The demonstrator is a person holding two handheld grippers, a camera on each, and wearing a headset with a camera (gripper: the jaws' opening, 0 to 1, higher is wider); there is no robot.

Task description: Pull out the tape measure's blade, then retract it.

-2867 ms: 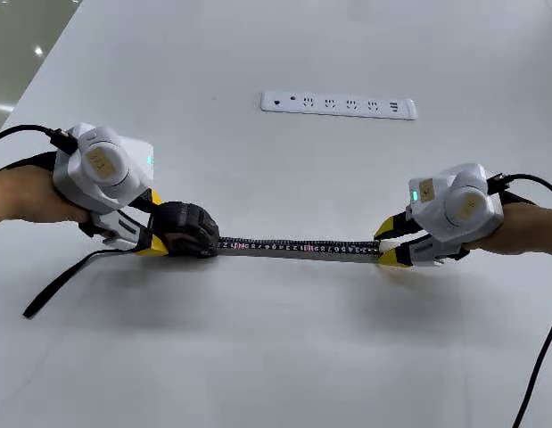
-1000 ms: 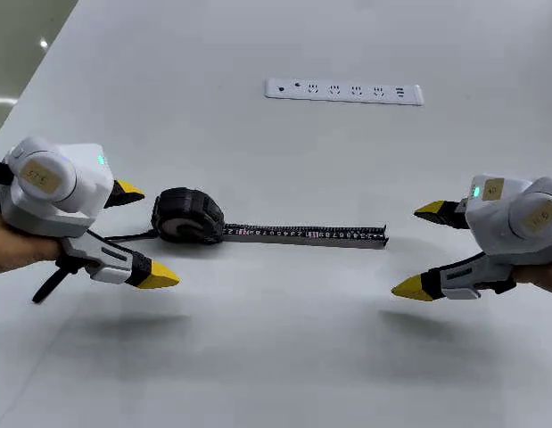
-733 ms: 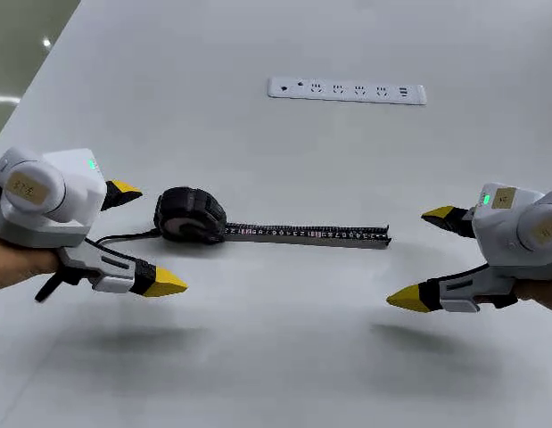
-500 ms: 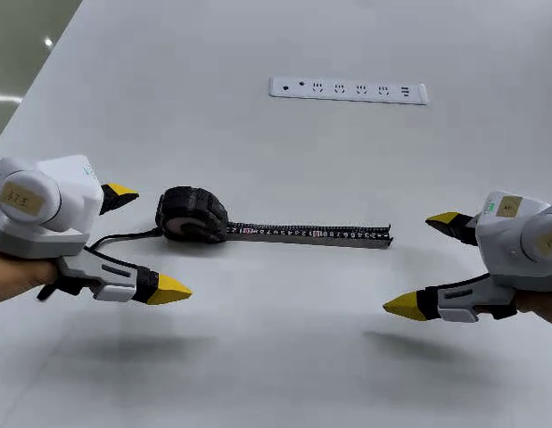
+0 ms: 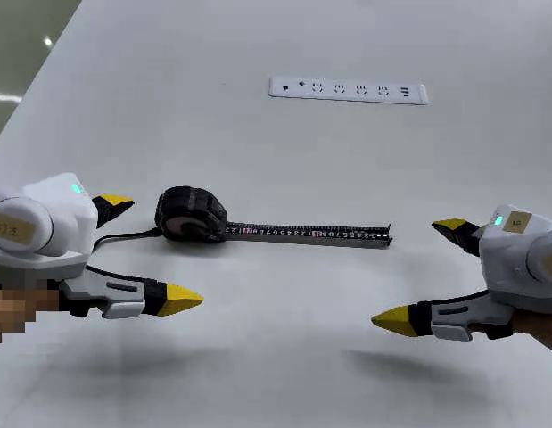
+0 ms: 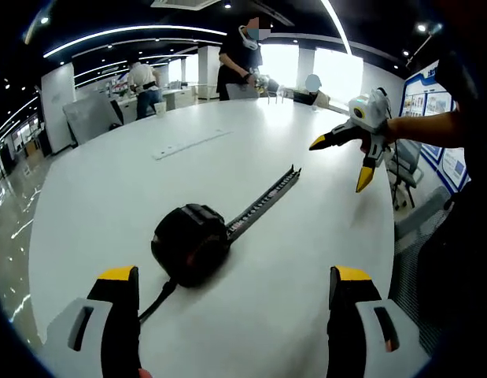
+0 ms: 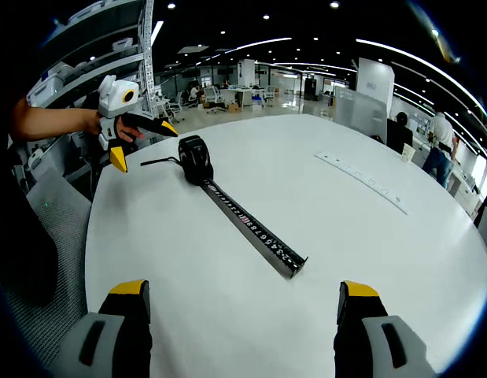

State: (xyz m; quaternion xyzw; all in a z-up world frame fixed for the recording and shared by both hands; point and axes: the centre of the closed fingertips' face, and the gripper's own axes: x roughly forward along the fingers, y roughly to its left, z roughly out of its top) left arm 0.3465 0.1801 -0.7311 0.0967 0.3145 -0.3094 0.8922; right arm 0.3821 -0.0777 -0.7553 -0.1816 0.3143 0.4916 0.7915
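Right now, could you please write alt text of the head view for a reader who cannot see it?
A black tape measure lies on a workbench with its blade pulled out to the right. The left gripper and right gripper hover open either side, touching nothing; a power strip lies beyond.

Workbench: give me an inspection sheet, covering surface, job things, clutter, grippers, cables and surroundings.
Surface: white workbench, smooth.
Job's things: black round tape measure case resting on the bench, its marked blade pulled out and lying flat.
Clutter: white power strip beyond the tape.
Grippers: left gripper and right gripper both open, apart from the tape.
Cables: black cord trailing from the case.
Surroundings: open hall; a person standing beyond the bench.
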